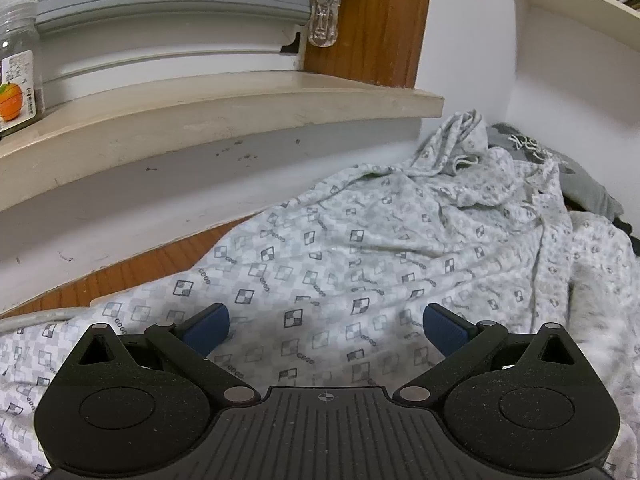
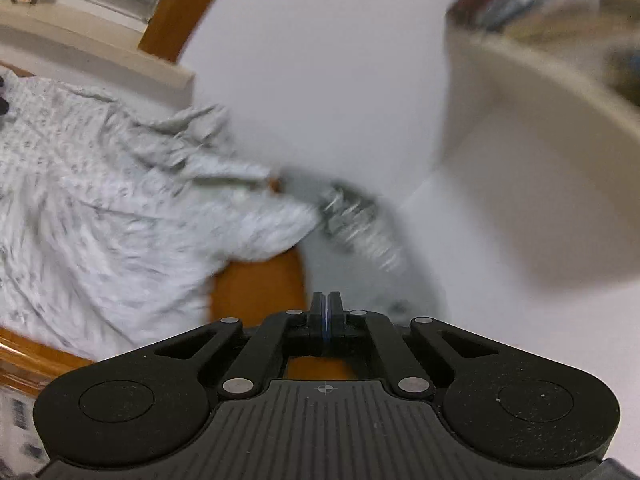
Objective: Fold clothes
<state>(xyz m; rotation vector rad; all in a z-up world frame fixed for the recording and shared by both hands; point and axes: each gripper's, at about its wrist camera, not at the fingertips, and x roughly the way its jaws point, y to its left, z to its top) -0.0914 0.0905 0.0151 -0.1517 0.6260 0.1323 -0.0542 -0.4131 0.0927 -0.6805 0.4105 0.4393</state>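
- The left tool [image 1: 326, 328] hangs over the patterned garment [image 1: 360, 248] with its blue pads [image 1: 208, 330] wide apart, nothing between them.
- The right tool [image 2: 327, 312] has its pads pressed together on nothing, over bare wood just beside the cloth; its view is blurred.
- The garment lies rumpled across the wooden bench [image 1: 132, 264] below the windowsill [image 1: 224, 108], bunched against a grey garment [image 1: 580, 184] at the wall.
- Judgement: flatten it first; pinch one layer at a hem, not a wrinkle.
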